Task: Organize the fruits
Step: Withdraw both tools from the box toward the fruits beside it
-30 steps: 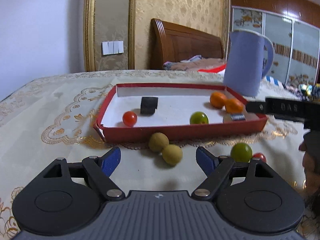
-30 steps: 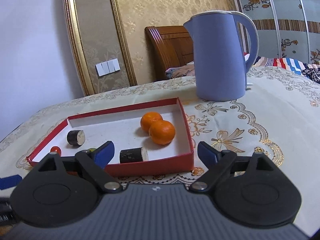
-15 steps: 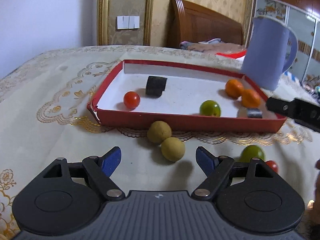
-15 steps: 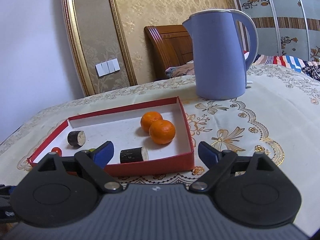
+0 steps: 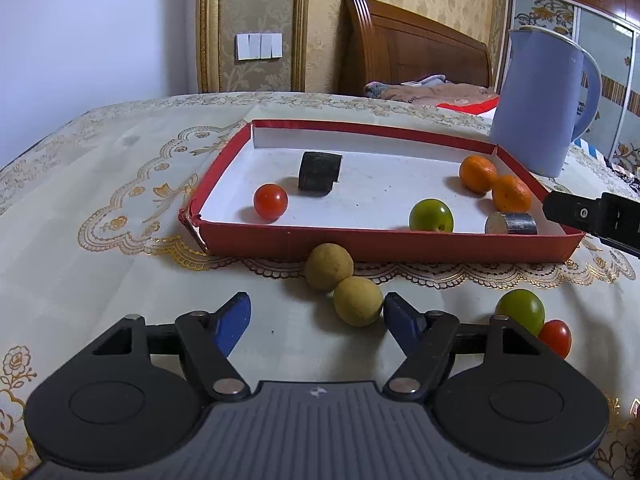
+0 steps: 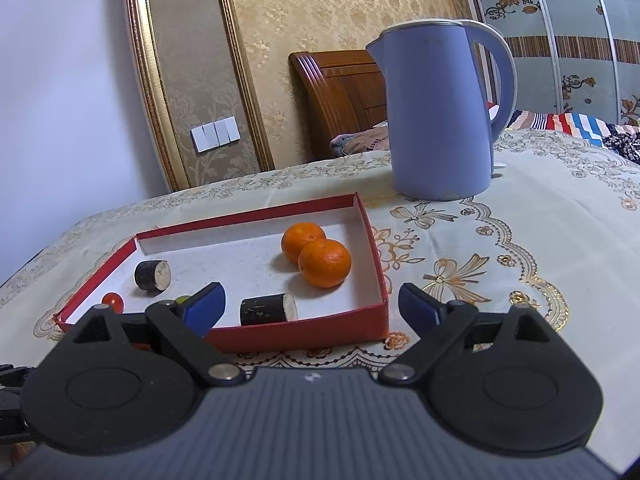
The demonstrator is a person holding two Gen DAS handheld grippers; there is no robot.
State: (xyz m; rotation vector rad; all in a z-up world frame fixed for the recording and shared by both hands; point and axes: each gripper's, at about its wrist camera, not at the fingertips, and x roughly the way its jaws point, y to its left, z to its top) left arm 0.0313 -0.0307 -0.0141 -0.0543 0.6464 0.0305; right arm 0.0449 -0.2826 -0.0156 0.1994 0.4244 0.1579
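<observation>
Left claw [image 5: 316, 318]: jaws spread wide, holding nothing; a tan fruit [image 5: 357, 301] lies just ahead between the fingertips, touching a second tan fruit [image 5: 329, 266] beside the red tray [image 5: 384, 242]. Right claw [image 6: 310, 306]: wide open (empty), facing the tray corner near two oranges [image 6: 324, 263]. The table [image 5: 120, 248] also carries a green fruit [image 5: 520, 309].

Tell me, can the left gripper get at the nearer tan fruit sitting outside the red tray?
Probably yes. The left gripper is open, and the nearer tan fruit lies just ahead between its fingertips. The second tan fruit touches it behind, which may get nudged.
</observation>
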